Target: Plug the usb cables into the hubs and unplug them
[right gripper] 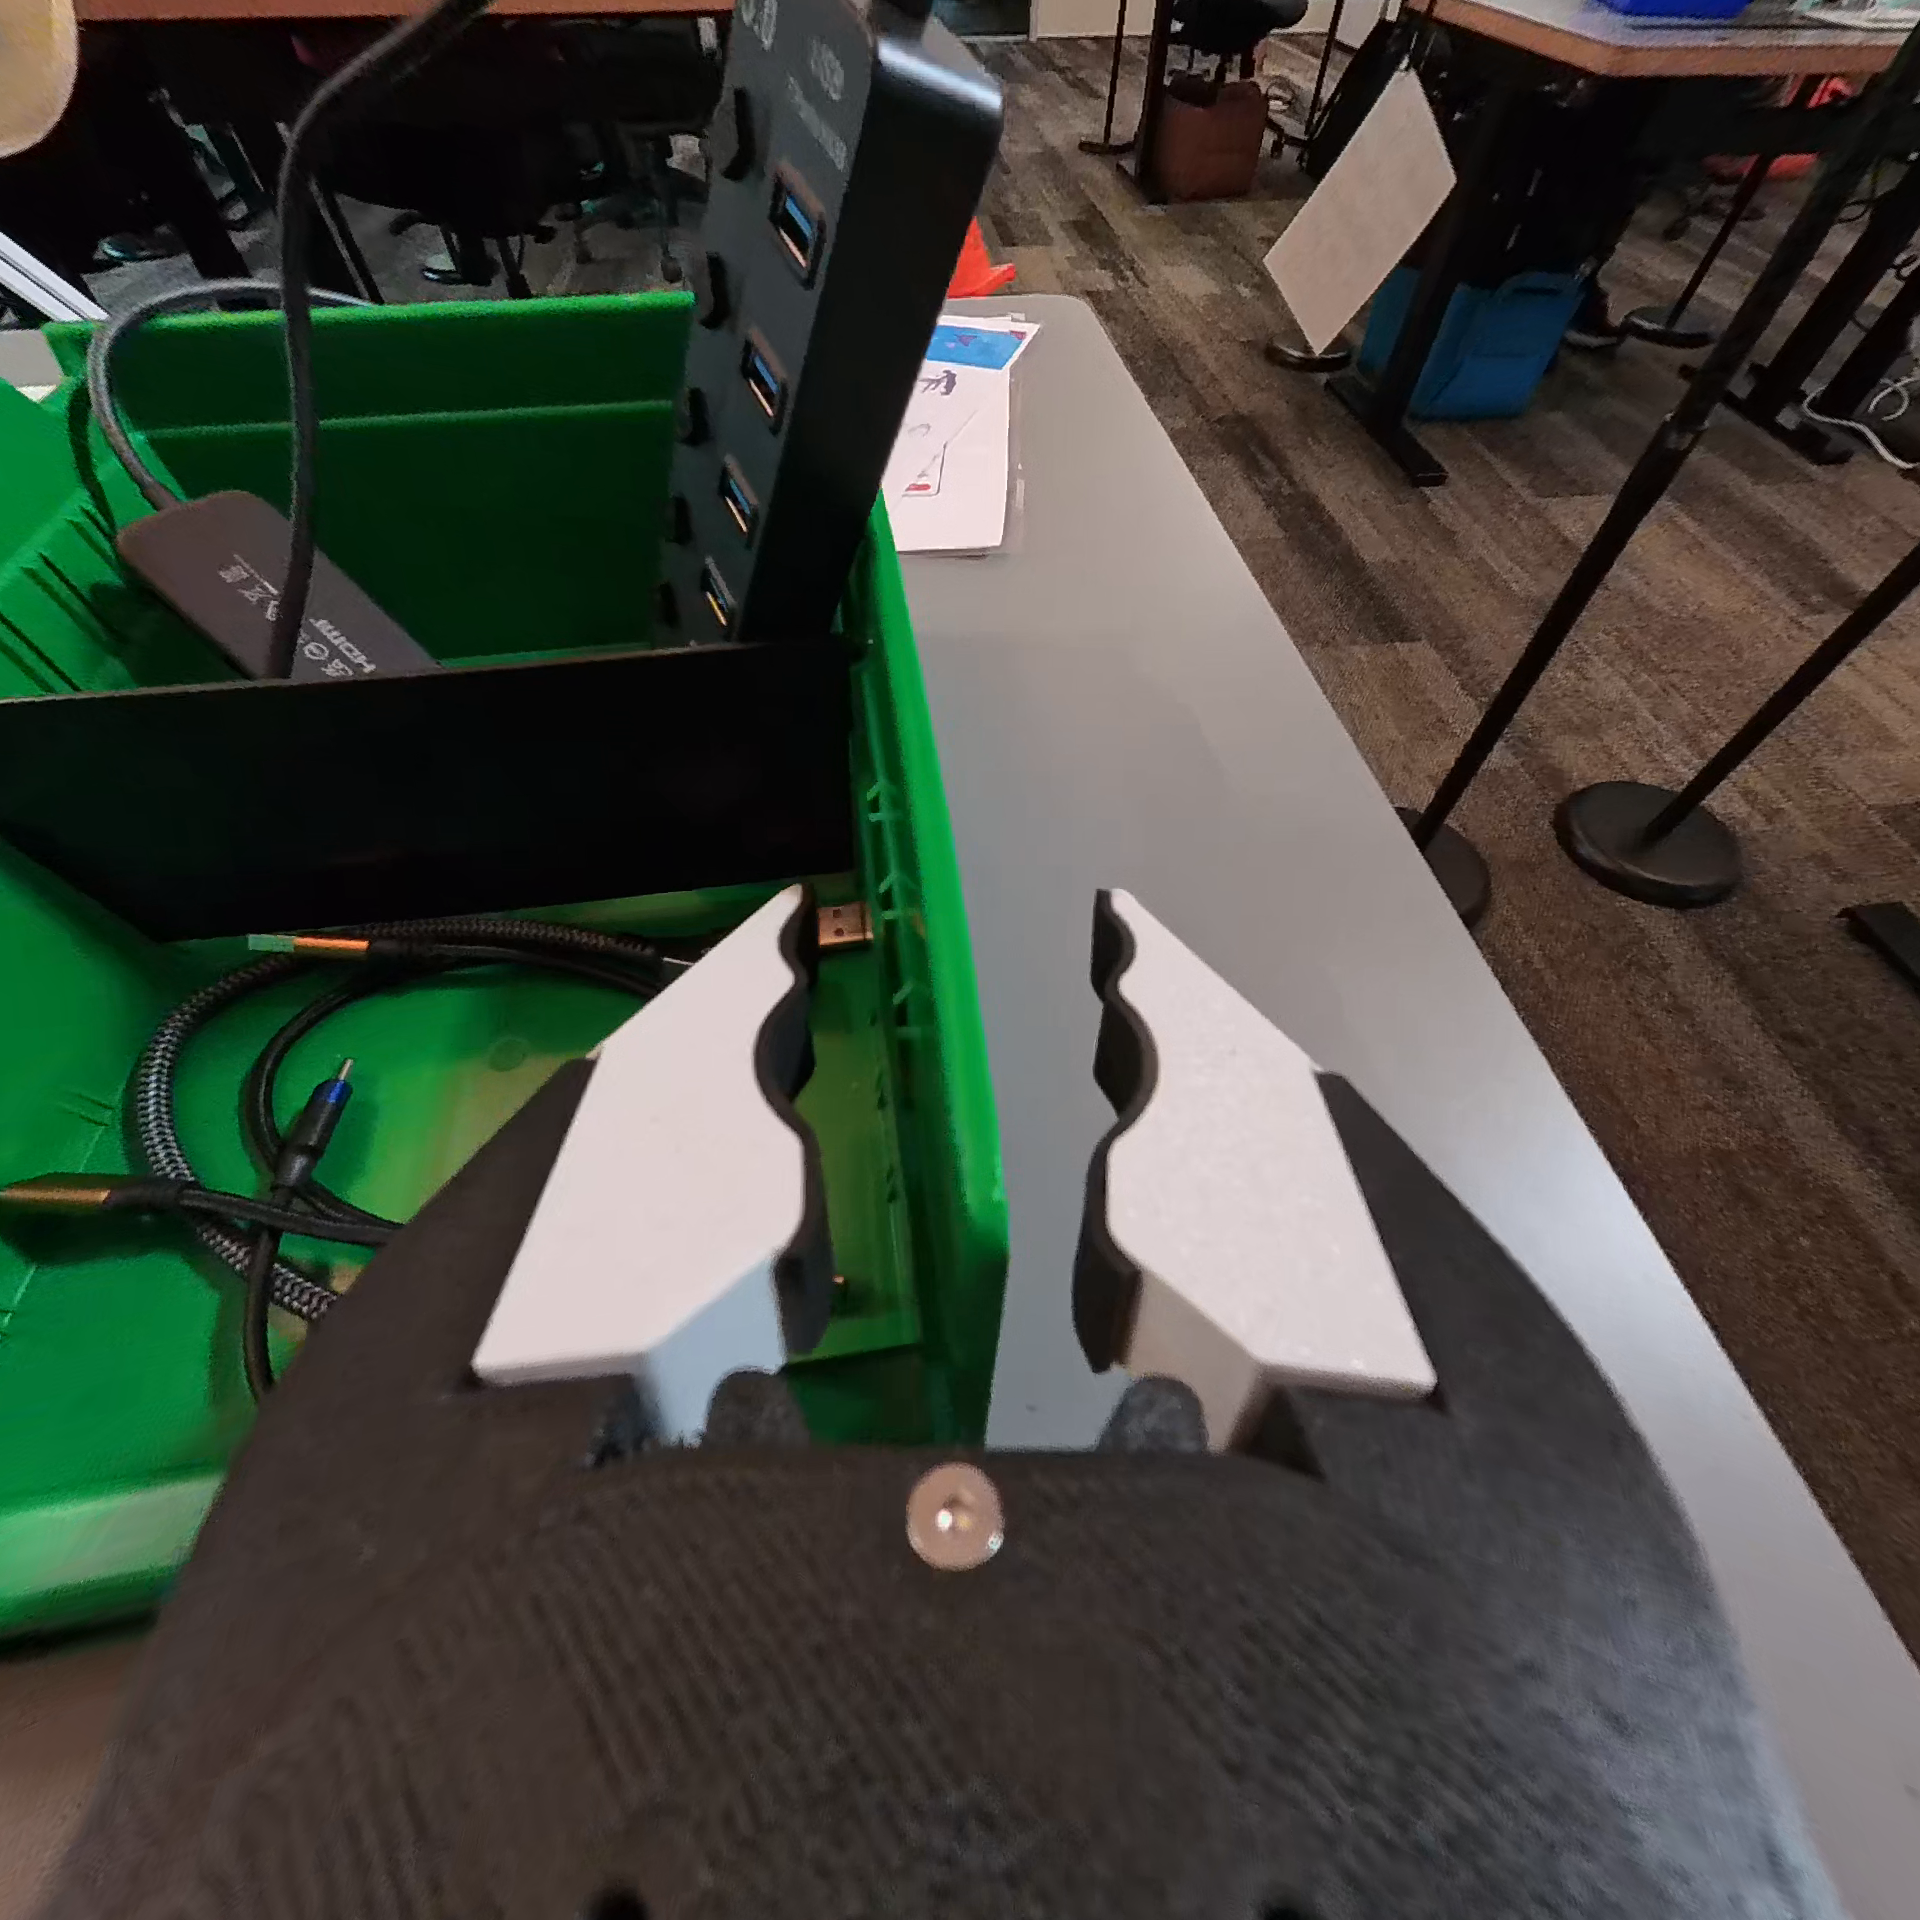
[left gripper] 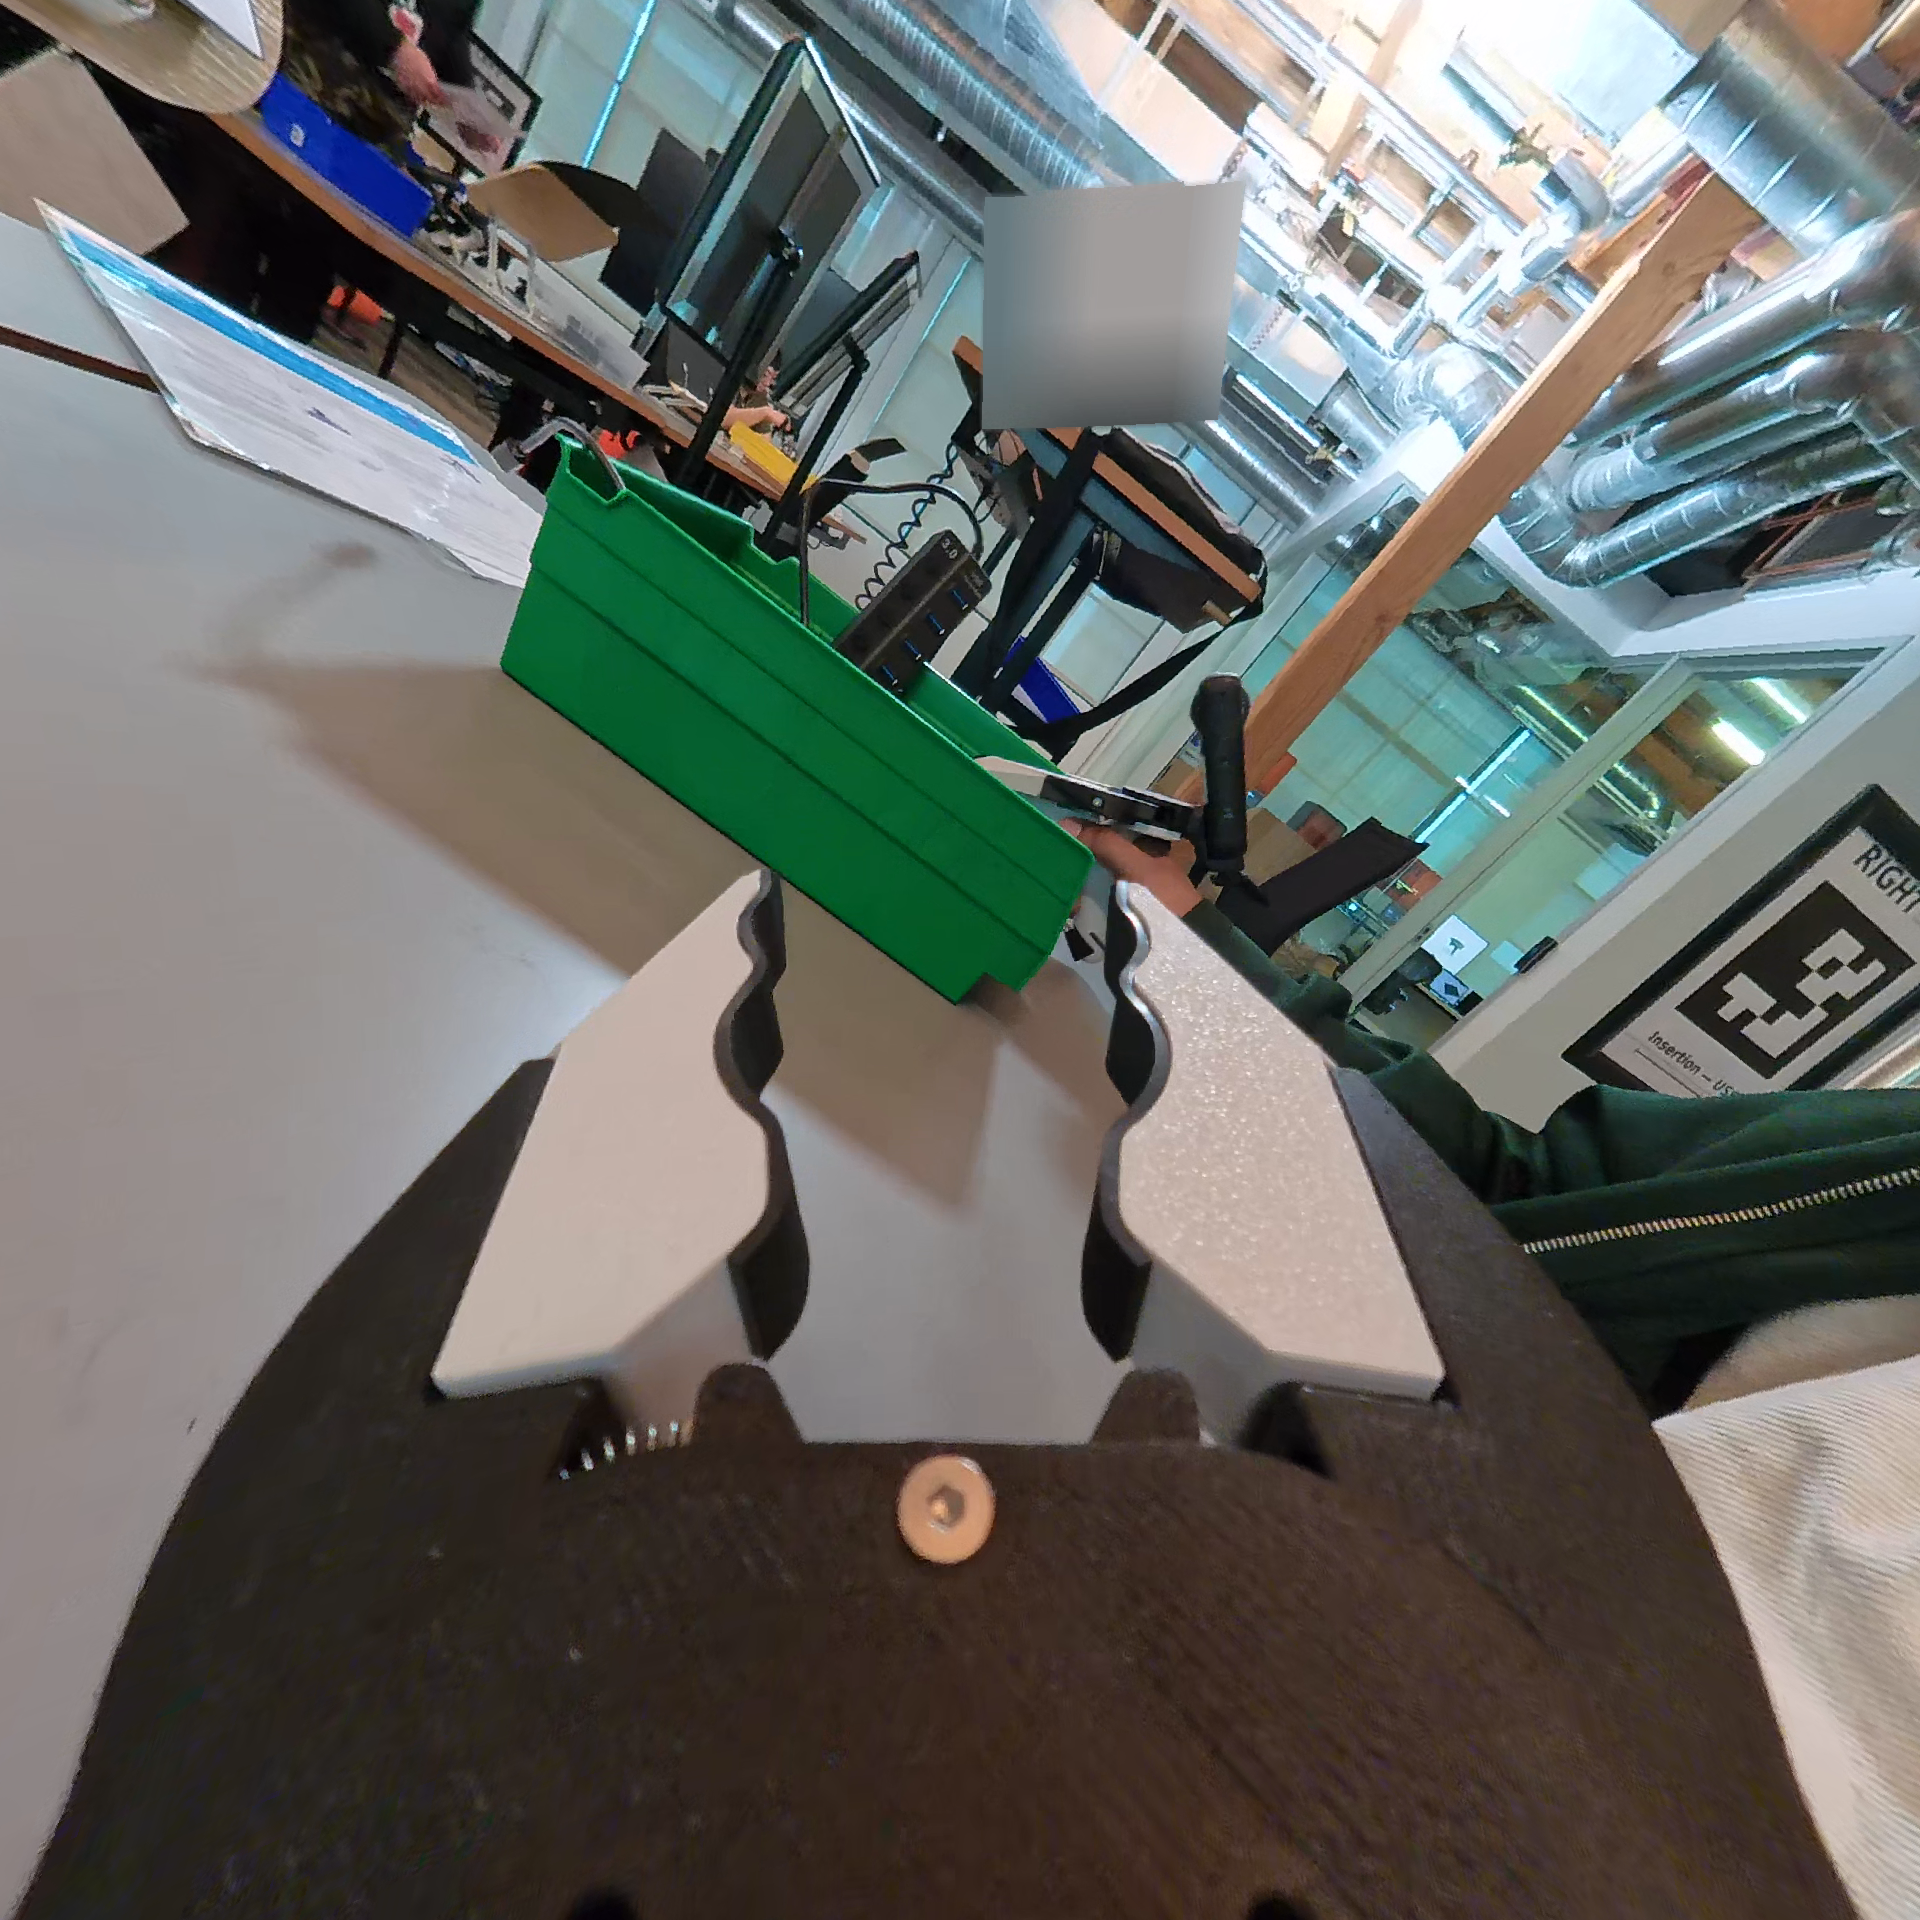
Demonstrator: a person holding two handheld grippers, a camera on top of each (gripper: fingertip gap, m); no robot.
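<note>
Nothing plugged yet: both my grippers, left (left gripper: 940, 935) and right (right gripper: 951, 930), jaws released and empty, cables (right gripper: 208, 1091) loose in bin (right gripper: 935, 1039), hub (right gripper: 821, 312) at 12 o'clock.

Grey table (right gripper: 1195, 727) underneath, printed sheets (right gripper: 951, 447) lying at its far end. Beyond the edge, black stanchion bases (right gripper: 1647, 842) on patterned carpet (right gripper: 1351, 343), orange cone (right gripper: 980, 265) peeking behind. Silver ducts (left gripper: 1714, 436) overhead.
</note>
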